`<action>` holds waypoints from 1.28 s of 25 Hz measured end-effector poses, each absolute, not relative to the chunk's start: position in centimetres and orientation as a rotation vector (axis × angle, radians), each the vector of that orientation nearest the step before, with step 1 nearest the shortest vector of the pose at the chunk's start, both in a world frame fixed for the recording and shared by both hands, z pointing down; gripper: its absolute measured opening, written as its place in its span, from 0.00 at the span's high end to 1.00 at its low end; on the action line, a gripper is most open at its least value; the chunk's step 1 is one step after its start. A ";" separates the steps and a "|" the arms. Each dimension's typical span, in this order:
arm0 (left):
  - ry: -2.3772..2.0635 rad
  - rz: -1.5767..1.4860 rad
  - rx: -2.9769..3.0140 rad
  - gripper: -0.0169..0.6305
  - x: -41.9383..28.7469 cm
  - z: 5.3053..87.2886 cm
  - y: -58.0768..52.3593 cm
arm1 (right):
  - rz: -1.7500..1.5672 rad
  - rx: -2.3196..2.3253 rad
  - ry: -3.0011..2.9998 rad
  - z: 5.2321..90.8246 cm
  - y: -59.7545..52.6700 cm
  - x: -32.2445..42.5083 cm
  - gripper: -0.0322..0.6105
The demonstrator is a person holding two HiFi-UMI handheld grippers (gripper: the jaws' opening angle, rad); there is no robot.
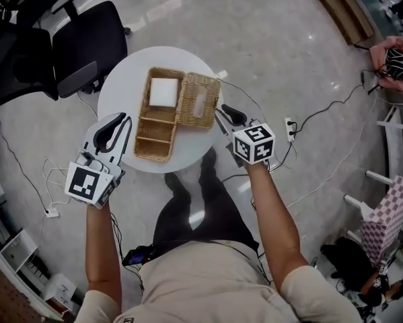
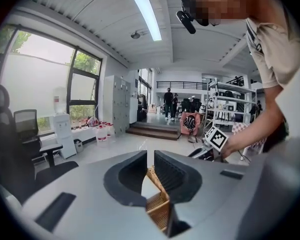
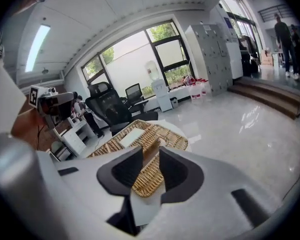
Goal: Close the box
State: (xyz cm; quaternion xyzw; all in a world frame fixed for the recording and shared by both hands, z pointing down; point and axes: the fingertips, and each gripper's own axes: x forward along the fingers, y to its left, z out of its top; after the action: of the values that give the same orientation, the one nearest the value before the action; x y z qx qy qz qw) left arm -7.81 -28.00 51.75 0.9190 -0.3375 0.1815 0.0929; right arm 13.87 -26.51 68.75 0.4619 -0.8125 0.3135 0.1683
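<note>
An oblong wicker box [image 1: 154, 130] lies on a small round white table [image 1: 124, 89]. Its wicker lid [image 1: 200, 101] is folded out flat to the right. A white square pad [image 1: 163, 91] fills the far compartment. My right gripper [image 1: 223, 113] hovers at the lid's near right corner. In the right gripper view its jaws [image 3: 151, 161] stand apart, with the lid [image 3: 150, 179] showing in the gap and no pad pressing on it. My left gripper [image 1: 119, 128] sits just left of the box's near end. Its jaws [image 2: 148, 166] are narrowly parted and hold nothing, with the box [image 2: 157, 209] beyond them.
A black office chair [image 1: 80, 46] stands close behind the table on the left. Cables and a power strip [image 1: 290, 128] lie on the glossy floor to the right. A person's hand [image 1: 396, 62] holds something dark at the far right. A white shelf unit [image 1: 26, 261] is at lower left.
</note>
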 end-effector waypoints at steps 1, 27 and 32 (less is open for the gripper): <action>-1.001 0.545 2.722 0.94 -7.8 52.5 -28.1 | 0.933 1.317 -2.309 69.9 -26.5 13.9 0.80; -1.030 0.571 2.642 0.94 -7.6 59.2 -28.1 | 1.714 1.300 -2.394 77.4 -25.5 13.1 0.85; -1.054 0.547 2.649 0.94 -8.1 58.4 -28.1 | 1.617 1.341 -2.469 74.3 -25.4 13.5 0.86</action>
State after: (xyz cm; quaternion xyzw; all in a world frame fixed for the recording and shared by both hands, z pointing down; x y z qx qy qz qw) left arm -8.11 -28.06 58.42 0.9060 -0.3606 0.1871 0.1187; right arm 13.50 -25.42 74.27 0.4131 -0.7606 0.4983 -0.0499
